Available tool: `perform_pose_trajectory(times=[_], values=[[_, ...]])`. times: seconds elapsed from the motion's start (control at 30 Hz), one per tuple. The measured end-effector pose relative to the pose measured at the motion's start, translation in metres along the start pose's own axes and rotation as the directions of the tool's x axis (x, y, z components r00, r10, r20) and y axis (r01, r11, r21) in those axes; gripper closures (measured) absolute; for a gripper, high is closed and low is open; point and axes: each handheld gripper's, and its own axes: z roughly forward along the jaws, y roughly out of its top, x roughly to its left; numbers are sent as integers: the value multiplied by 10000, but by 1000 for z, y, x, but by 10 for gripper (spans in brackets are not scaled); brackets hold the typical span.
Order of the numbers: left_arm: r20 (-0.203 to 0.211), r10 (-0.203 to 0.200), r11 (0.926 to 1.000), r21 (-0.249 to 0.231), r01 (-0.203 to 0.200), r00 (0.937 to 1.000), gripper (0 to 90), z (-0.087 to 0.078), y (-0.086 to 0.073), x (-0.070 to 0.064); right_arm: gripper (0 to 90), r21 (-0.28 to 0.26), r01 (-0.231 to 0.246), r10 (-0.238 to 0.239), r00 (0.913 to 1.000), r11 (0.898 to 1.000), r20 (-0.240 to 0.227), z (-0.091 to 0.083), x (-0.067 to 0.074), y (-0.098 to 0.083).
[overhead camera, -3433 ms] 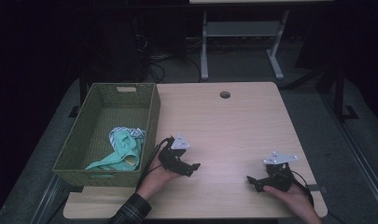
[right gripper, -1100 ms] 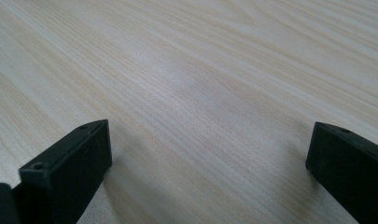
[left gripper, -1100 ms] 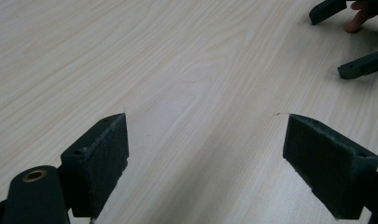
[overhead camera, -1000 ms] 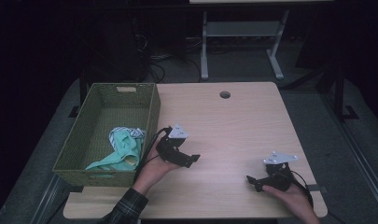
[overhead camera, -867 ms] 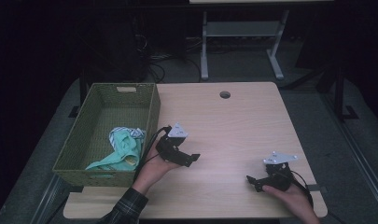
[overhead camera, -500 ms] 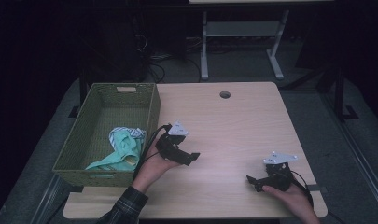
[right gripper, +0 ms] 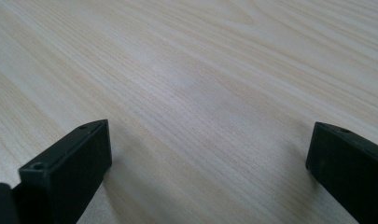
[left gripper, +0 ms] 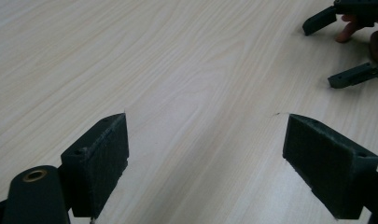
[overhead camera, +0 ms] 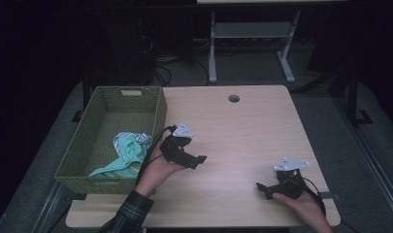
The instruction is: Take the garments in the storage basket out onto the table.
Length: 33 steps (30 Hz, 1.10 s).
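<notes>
The crumpled green cloth (overhead camera: 127,156) lies in the near end of the wicker basket (overhead camera: 82,151), just left of the left gripper (overhead camera: 196,160) (jaws wide, empty, pointing right), while the right gripper (overhead camera: 263,188), equally wide, sits well apart.

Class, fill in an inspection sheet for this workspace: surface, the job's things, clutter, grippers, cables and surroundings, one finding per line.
Surface: light wooden table, bare between both grippers' jaws; round hole near the far edge.
Job's things: green woven basket at the table's left, holding crumpled mint and striped cloth.
Clutter: nothing seen.
Grippers: left gripper open, beside the basket; right gripper open, low over the table's near right.
Cables: a black cable trails from the left gripper.
Surroundings: dark room; grey metal stand and floor cables behind the table.
</notes>
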Motion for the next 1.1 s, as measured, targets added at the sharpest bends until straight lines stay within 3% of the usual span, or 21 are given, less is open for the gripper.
perform_pose_trajectory(times=[0.2,0.33,0.57,0.9,1.1], values=[[125,-197,9998,-30,197,9997,135,-2,3,5,0,19,-111,111,9999,9999,111,1,0,1],[-13,42,9999,128,-42,10000,163,-10,7,8,0,17,-109,109,9999,9999,108,1,0,1],[-147,-21,9998,188,24,9999,160,-24,9,13,0,31,-104,104,9999,9999,106,1,0,1],[-192,-506,9985,-222,502,9985,167,-40,6,21,0,8,-60,60,9999,10000,115,1,-1,1],[-239,-506,9983,-300,499,9984,167,-46,5,25,0,7,-59,59,9999,10000,107,1,-1,1]])
